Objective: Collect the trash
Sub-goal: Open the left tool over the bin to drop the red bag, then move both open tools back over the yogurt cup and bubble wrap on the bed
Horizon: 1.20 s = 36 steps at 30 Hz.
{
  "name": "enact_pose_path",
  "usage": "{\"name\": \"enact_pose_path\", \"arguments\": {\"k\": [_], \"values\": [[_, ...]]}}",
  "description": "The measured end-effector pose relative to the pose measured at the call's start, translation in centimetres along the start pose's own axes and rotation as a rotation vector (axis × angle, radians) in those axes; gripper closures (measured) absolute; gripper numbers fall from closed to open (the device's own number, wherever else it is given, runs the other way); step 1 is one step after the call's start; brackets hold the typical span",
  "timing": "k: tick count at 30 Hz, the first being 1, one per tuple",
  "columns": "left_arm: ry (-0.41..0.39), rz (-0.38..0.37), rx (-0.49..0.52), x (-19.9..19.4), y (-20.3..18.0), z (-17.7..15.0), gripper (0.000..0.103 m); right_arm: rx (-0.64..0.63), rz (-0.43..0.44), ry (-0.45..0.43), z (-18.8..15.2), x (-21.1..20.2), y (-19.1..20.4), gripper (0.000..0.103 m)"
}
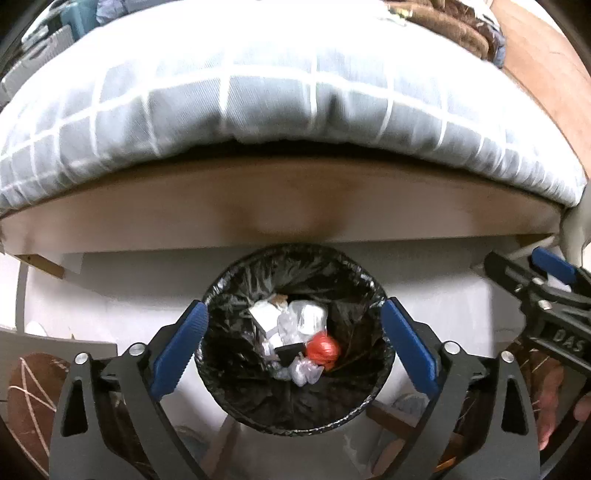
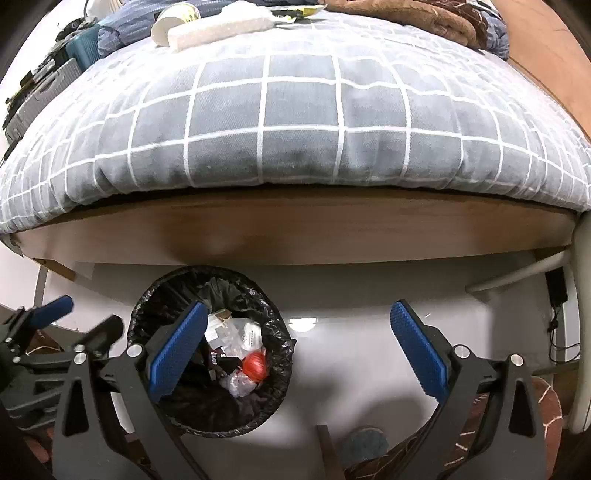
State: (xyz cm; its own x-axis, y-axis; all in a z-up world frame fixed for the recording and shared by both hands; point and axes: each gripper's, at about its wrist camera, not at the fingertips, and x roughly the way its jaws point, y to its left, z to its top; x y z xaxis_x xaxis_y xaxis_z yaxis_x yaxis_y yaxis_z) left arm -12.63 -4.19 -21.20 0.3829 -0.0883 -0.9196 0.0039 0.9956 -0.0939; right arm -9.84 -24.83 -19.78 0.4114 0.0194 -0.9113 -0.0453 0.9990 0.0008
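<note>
trash (image 1: 295,339) lies at the bottom of a round bin lined with a black plastic bag (image 1: 295,273), which stands on the pale floor (image 2: 351,332) just in front of a wooden bed frame (image 2: 295,229). among it are crumpled clear wrappers, white paper scraps, a small dark piece and a red-orange ball (image 1: 323,350) of mesh or crinkled plastic. the left gripper (image 1: 293,345) hangs directly over the bin's mouth, jaws spread wide and released, nothing between them. the right gripper (image 2: 299,354) hangs just beside it, to the bin's right, jaws likewise wide apart and empty, its left pad (image 2: 177,350) overlapping the bin rim in view. above the frame lies a grey quilt with a white grid (image 2: 295,122); at its far edge rest a paper cup (image 2: 173,22) on its side and a white foam piece (image 2: 221,29).
</note>
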Motion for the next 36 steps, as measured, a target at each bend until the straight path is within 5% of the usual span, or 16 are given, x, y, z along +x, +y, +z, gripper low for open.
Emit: {"name": "enact_pose_path", "arguments": {"k": [23,36], "values": [[-0.153,0.021,-0.068,-9.3,2.2,2.7,0.006,-0.021,0.025,-0.163,3.8,-8.0,0.9,0.008],[-0.215,0.042,-0.079,-13.1,2.7,8.2,0.006,-0.011,0.045,-0.227,8.3,-11.8,0.8,0.008]]}}
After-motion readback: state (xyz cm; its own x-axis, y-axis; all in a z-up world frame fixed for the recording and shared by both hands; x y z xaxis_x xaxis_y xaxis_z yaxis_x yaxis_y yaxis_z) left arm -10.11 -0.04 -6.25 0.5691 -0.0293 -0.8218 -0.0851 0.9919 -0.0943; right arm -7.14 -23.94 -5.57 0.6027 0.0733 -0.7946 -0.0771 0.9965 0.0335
